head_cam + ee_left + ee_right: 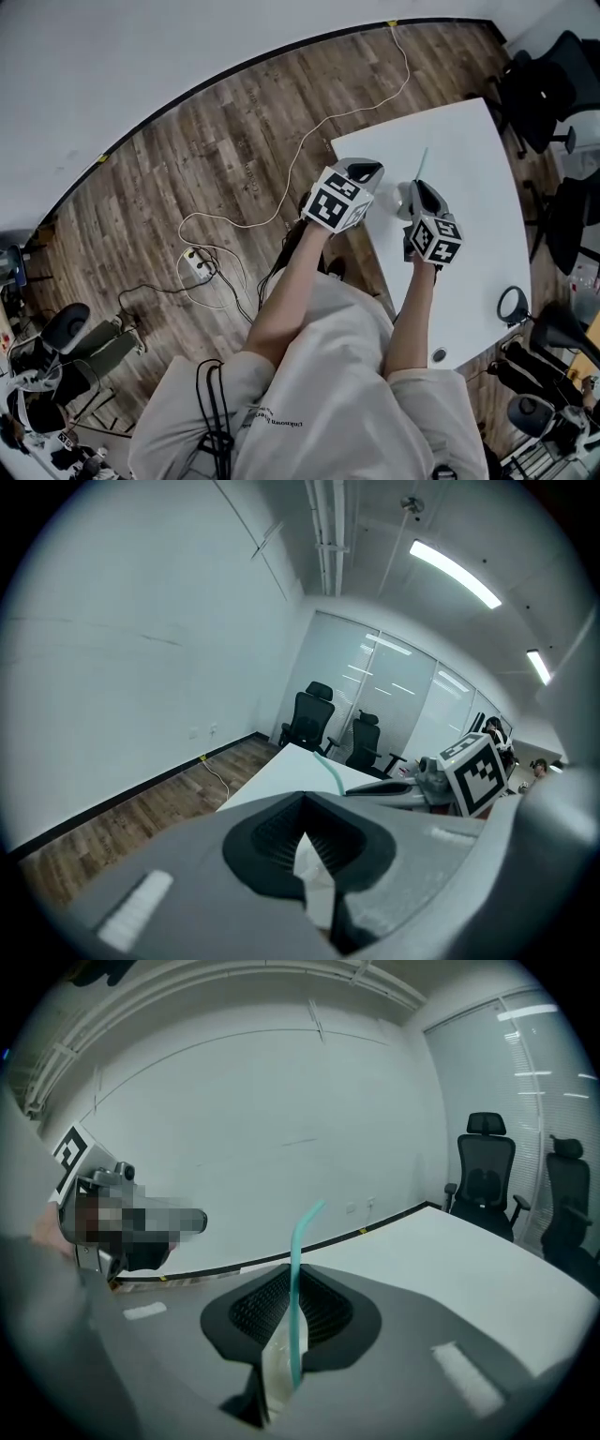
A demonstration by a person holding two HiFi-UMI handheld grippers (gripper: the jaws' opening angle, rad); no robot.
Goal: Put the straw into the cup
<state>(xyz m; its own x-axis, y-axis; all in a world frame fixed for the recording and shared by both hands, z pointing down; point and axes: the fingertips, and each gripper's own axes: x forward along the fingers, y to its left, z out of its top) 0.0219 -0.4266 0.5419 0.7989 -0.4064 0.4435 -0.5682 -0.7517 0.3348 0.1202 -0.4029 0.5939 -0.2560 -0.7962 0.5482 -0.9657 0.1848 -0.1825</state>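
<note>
We hold the teal straw [295, 1269] clamped in the right gripper [281, 1358]. Its lower end sits in a pale wrapper [274, 1382] between the jaws, and its bent tip points up and away over the white surface [469, 187]. The left gripper [314, 864], just left of the right one, is clenched on a thin white scrap [305, 853], which we take for torn wrapping. No view shows us a cup. We judge the task barely begun: the straw is in hand and partly unwrapped, but the cup is unfound and insertion remains.
</note>
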